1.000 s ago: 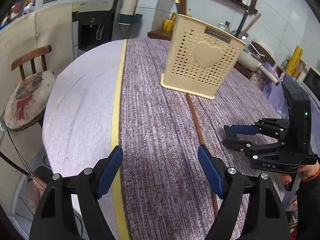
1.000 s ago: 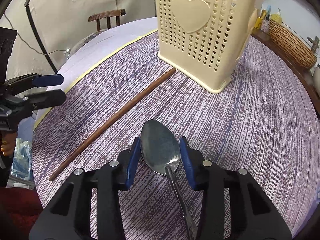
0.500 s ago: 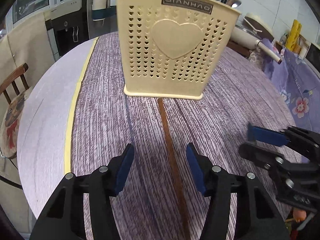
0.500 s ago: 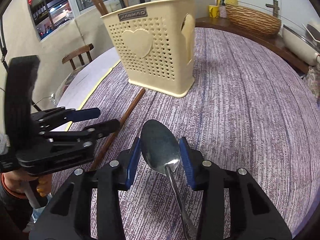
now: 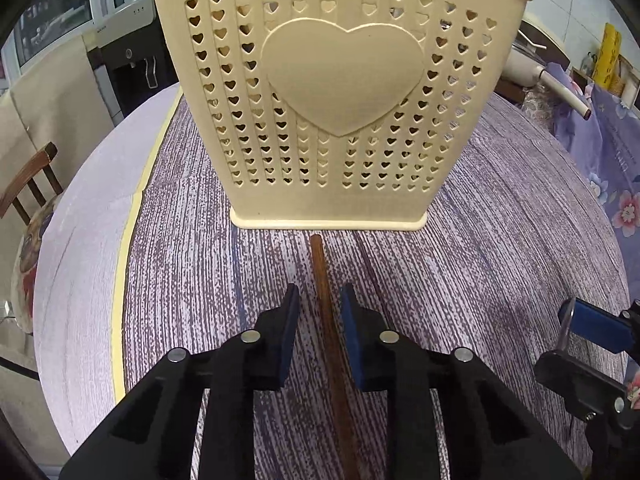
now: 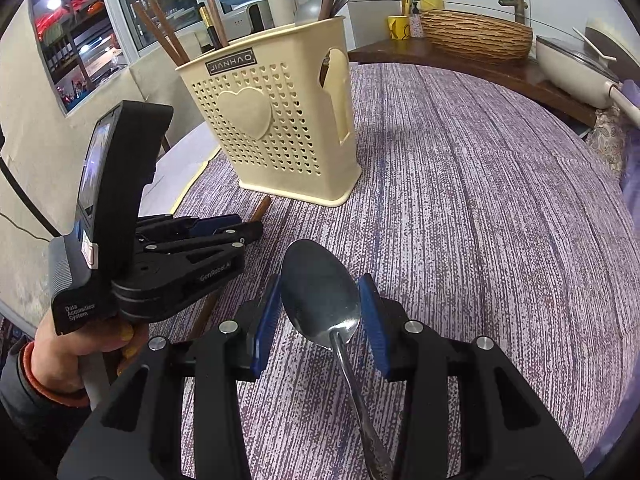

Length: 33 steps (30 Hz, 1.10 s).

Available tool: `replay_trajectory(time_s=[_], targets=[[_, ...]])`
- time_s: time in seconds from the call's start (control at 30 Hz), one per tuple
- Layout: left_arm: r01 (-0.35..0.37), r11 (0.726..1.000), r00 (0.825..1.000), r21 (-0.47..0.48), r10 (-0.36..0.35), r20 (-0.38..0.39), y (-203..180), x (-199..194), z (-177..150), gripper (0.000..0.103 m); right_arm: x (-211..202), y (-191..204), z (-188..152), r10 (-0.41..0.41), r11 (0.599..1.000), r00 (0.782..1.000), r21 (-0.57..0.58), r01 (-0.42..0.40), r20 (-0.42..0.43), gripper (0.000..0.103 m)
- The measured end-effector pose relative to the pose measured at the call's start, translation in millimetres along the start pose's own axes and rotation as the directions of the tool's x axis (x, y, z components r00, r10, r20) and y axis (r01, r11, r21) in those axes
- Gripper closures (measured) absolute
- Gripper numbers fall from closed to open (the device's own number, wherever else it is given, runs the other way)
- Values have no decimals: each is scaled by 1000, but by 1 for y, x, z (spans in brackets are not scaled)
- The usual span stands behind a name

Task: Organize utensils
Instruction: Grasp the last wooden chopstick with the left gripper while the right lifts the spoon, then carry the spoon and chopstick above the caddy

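A cream perforated utensil holder (image 5: 340, 92) with a heart on its front stands upright on the purple tablecloth; it also shows in the right wrist view (image 6: 276, 128), holding several chopsticks and spoons. A brown chopstick (image 5: 332, 340) lies on the cloth, one end near the holder's base. My left gripper (image 5: 320, 320) is low over it, its jaws narrowed around the stick with small gaps on both sides. My right gripper (image 6: 320, 312) is shut on a metal spoon (image 6: 320, 300), bowl forward, held above the cloth to the right of the left gripper (image 6: 224, 232).
The round table's pale edge with a yellow strip (image 5: 132, 216) runs on the left, with a wooden chair (image 5: 28, 184) beyond. A shelf with a woven basket (image 6: 476, 34) and a white pan (image 6: 576, 68) lies behind the table.
My left gripper has moved forward along the chopstick towards the holder and its jaws have narrowed around the stick. My right gripper still holds the spoon, now beside the left gripper.
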<state>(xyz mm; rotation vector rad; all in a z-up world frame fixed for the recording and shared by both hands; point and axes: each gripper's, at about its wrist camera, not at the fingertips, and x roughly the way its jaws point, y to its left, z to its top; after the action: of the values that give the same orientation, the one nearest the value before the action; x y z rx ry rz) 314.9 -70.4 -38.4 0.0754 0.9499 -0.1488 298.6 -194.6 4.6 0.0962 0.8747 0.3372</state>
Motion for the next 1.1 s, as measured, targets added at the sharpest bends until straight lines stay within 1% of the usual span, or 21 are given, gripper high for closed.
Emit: replay_trajectory(time_s=[0.07,0.1,0.3,0.37,0.4,0.5,0.57,0.67,0.73,0.87,0.97,1.1], targets=[[-13,1000,1000,-6,13,3,1,1,0,91,0,-1,1,-6,1000,1000,5,6,3,63],[-17,1000,1000,-11,17,5,2,1,0,93,1,-1,1,-6,1000,1000,8,6,3,63],[9,998,1000,-59,-9,2,11,0,1,94,0,-1,1,-2,1000,1000,24,2,15,63],[38,996,999,-80,-38,-2,17,-2,2,94,-2,-1,2,3,1000,1000,30,-4,24,63],[49,995,999,-91,-49,6,19,-5,3,94,-5,-1,3,10,999,999,36,-11,33,63],[58,994,997,-94,-53,61,24,-22,5,94,-12,-2,6,42,998,998,53,-44,50,63],[84,991,993,-107,-74,94,28,-36,6,95,-18,-1,9,47,998,997,48,-50,62,63],[110,989,982,-103,-92,163,28,-65,10,95,-29,2,14,52,998,995,43,-55,83,63],[127,987,971,-99,-104,216,33,-86,12,95,-39,4,17,57,997,993,36,-61,101,63],[164,982,946,-98,-128,298,38,-121,20,95,-57,7,23,58,998,990,28,-62,130,64],[170,982,930,-89,-129,345,32,-138,23,95,-66,11,26,53,998,989,25,-57,141,65],[170,983,915,-76,-129,382,28,-148,22,95,-75,12,27,51,998,987,32,-57,152,65]])
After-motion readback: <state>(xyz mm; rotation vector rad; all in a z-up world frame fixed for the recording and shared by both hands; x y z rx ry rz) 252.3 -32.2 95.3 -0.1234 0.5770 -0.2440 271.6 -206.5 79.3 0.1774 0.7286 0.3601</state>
